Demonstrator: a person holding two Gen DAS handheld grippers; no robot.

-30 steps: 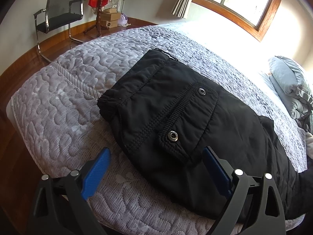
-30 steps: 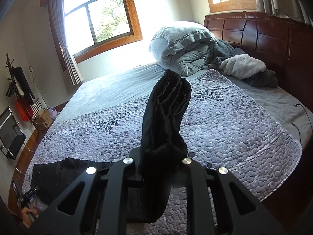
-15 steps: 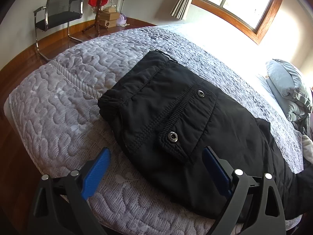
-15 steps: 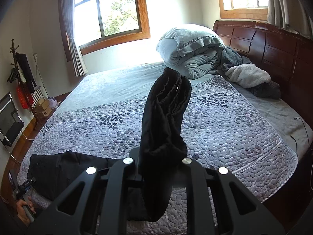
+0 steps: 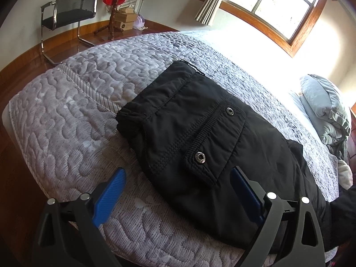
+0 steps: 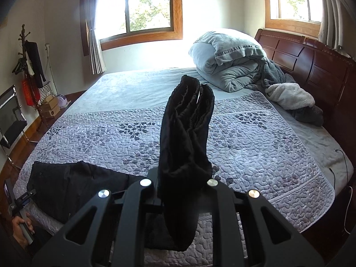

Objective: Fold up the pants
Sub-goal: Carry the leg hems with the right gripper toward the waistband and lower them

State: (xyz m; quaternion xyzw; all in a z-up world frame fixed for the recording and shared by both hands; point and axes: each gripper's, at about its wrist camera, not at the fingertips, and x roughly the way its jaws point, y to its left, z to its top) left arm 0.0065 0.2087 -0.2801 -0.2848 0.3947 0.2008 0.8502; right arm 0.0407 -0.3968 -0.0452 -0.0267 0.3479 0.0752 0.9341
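Black pants (image 5: 200,138) lie on the grey quilted bedspread (image 5: 66,120), waistband toward the bed's corner, a snap-buttoned pocket flap facing up. My left gripper (image 5: 178,191) hovers open above the waist end, its blue pads on either side of the pocket area, apart from the cloth. My right gripper (image 6: 178,178) is shut on the bunched leg ends of the pants (image 6: 187,129), which stand up between its jaws above the bed. The waist part (image 6: 73,182) lies flat at the lower left of the right wrist view, beside a hand (image 6: 21,229) holding the left gripper.
A rolled grey duvet (image 6: 229,60) and fleece blankets (image 6: 289,95) pile up at the wooden headboard (image 6: 311,62). A black chair (image 5: 69,6), a coat stand and boxes (image 5: 125,20) stand on the wood floor beyond the bed's foot. A cable (image 6: 346,178) trails off the right side.
The right gripper has carried the bunched leg ends sideways across the bed while rolling, so the room looks more level. The left gripper has stayed in place, open.
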